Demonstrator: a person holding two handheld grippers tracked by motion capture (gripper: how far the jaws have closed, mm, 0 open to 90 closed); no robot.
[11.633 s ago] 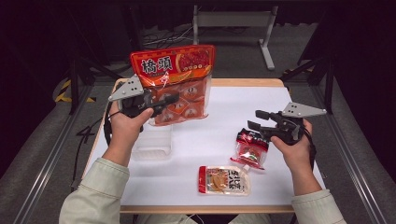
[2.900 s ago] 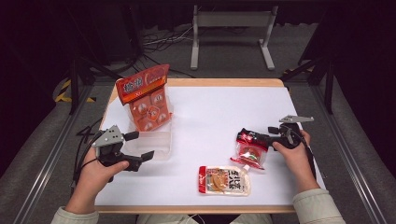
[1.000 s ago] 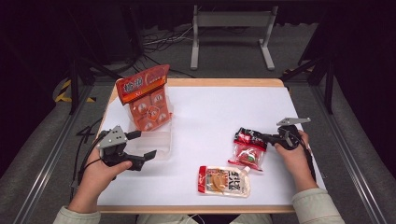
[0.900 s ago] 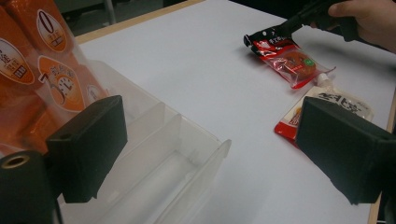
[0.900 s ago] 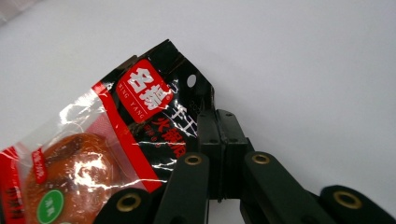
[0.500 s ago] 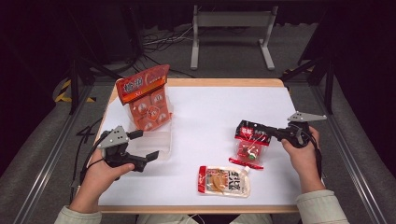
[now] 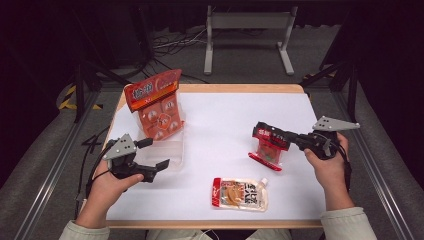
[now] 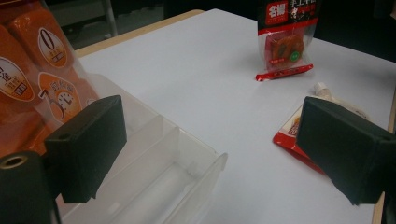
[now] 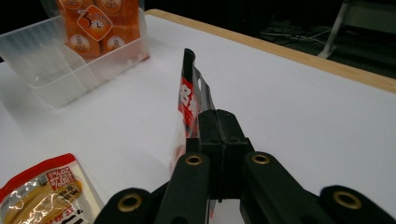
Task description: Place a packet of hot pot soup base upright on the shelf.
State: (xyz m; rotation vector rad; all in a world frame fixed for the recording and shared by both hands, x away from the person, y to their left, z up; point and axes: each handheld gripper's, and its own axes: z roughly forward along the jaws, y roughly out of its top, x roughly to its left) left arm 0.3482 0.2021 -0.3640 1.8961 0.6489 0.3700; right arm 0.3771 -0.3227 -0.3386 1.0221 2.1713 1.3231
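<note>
Nearest me, the flat spouted pouch point(image 7: 240, 193) lies untouched at the table's point(image 7: 225, 125) front edge. My left gripper point(image 7: 150, 159) hangs beside the clear divided bin point(image 7: 167, 152), jaws spread wide, holding nothing. My right gripper point(image 7: 287, 137) is pinched on the top edge of the red-and-black snack packet point(image 7: 267, 145). A second ago that packet lay slumped on the table; now it hangs upright, so probably it's bound for the bin. Farthest, the big orange bag point(image 7: 156, 105) stands in the bin's far end.

Bare white table point(image 7: 225, 130) mid-centre, clear bin point(image 7: 167, 152) with orange bag point(image 7: 157, 107) blocking left, pouch point(image 7: 240, 194) front
</note>
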